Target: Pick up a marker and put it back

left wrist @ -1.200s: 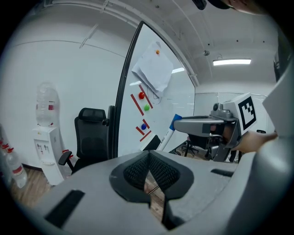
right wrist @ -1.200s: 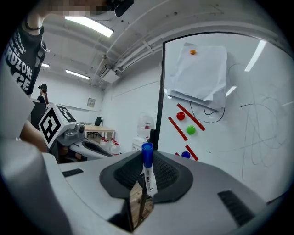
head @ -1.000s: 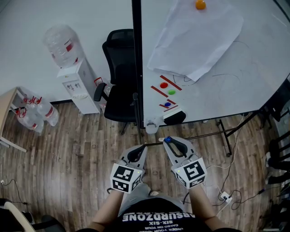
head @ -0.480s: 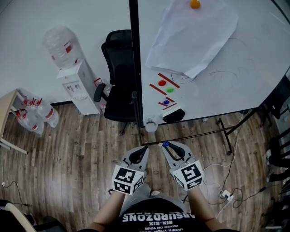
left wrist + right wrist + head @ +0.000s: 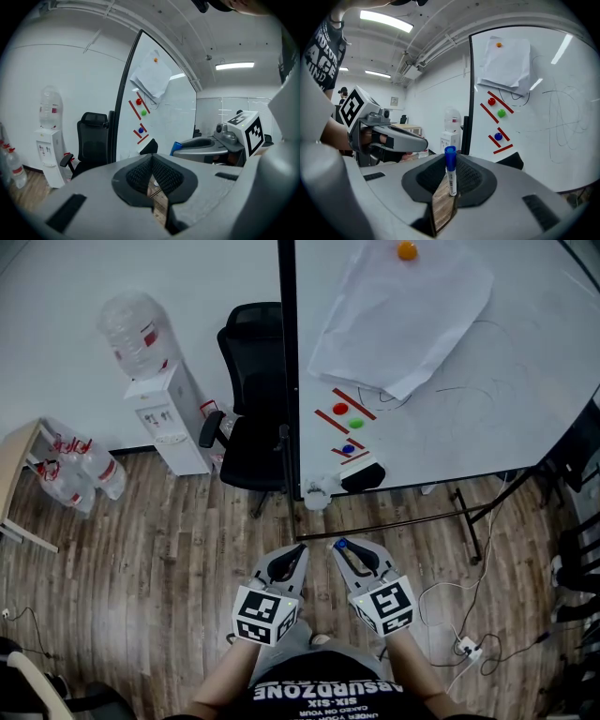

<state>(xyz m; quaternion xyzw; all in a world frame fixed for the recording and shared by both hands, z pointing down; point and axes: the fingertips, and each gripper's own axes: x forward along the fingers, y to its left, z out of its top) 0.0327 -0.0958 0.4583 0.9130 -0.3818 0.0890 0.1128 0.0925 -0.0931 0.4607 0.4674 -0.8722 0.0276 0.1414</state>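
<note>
At the left, the left tongs (image 5: pixel 298 549) are pinched together on nothing. Beside them, the right tongs (image 5: pixel 339 547) clamp the blue-capped marker (image 5: pixel 450 173) by its lower end only, cap up. So short a hold could let it pivot or slip out on the way to the whiteboard (image 5: pixel 469 418). Compared with a second ago, both tongs sit closer to the body and farther from the board.

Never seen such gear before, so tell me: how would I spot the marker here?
Face the big whiteboard; before it a person holds two grey tools. The right tool grips the marker upright: white barrel, blue cap. The left tool beside it is shut on nothing.
</note>
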